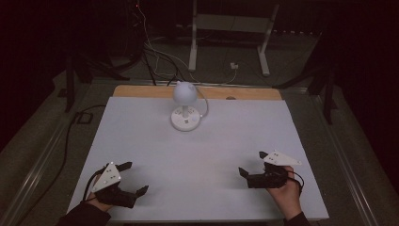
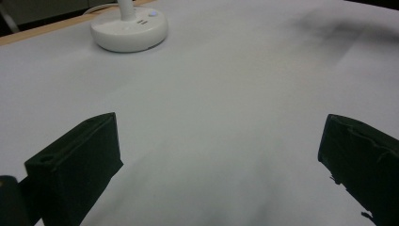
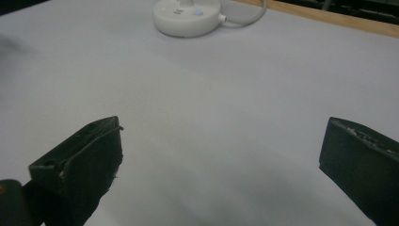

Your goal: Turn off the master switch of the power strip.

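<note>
Lamp (image 1: 185, 109) stands far across the table, well apart from each hand-held gripper, left (image 1: 133, 178) and right (image 1: 254, 163), jaws spread.

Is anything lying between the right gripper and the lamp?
No. Bare white table cover separates the right gripper from the lamp, per the high view.

Dim room; grey floor (image 1: 42, 136), white table frame (image 1: 230, 23) behind, loose cables (image 1: 155, 52)

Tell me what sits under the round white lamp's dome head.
Under the round white lamp's dome head stands its short stem on a round white base with buttons, resting on the white table sheet. The bulb side faces down, hidden.
</note>
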